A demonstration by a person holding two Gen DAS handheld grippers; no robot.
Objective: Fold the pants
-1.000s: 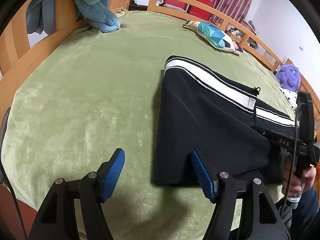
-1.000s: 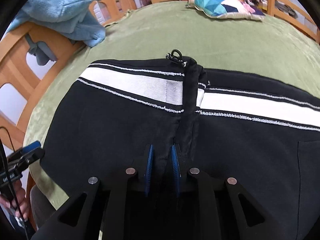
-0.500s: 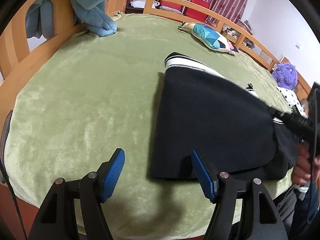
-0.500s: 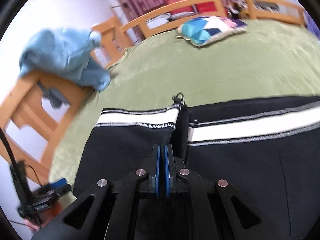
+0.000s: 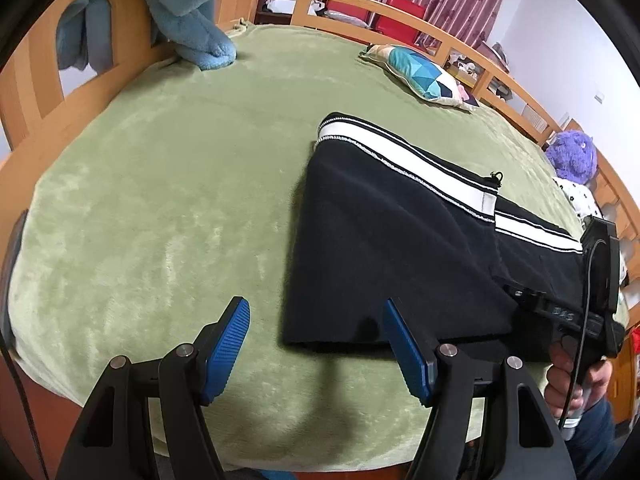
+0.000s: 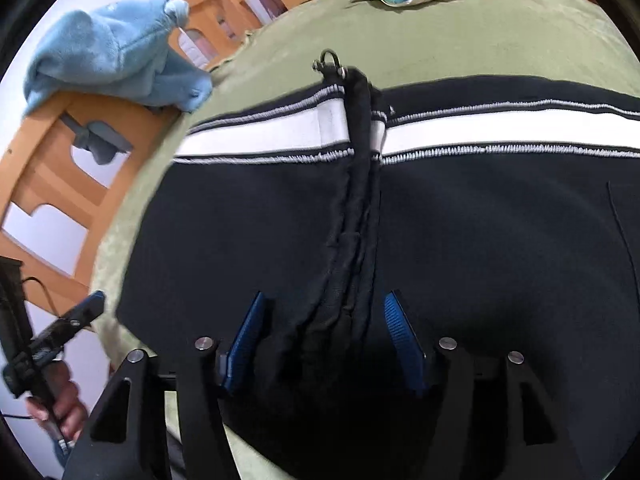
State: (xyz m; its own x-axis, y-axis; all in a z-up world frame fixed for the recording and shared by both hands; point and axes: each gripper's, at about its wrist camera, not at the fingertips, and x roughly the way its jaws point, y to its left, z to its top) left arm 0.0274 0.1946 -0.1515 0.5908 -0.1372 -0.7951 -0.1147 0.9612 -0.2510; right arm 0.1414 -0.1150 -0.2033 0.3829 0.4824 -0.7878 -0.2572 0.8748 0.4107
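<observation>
On the green bed (image 5: 160, 200) our black track pants (image 5: 400, 248) lie folded, white stripe up; our right claw (image 6: 322, 340) gapes wide astride the bunched hem fold, gripping nothing, while our left claw (image 5: 316, 344) hovers wide at the near edge, ready to square it

I see the black fleece pants with a white side stripe (image 5: 400, 236) lying flat on the bed, folded over on themselves (one layer lapping the other). A bunched ridge of dark fabric (image 6: 352, 248) runs across them, ending at a small metal ring (image 6: 328, 60).
</observation>
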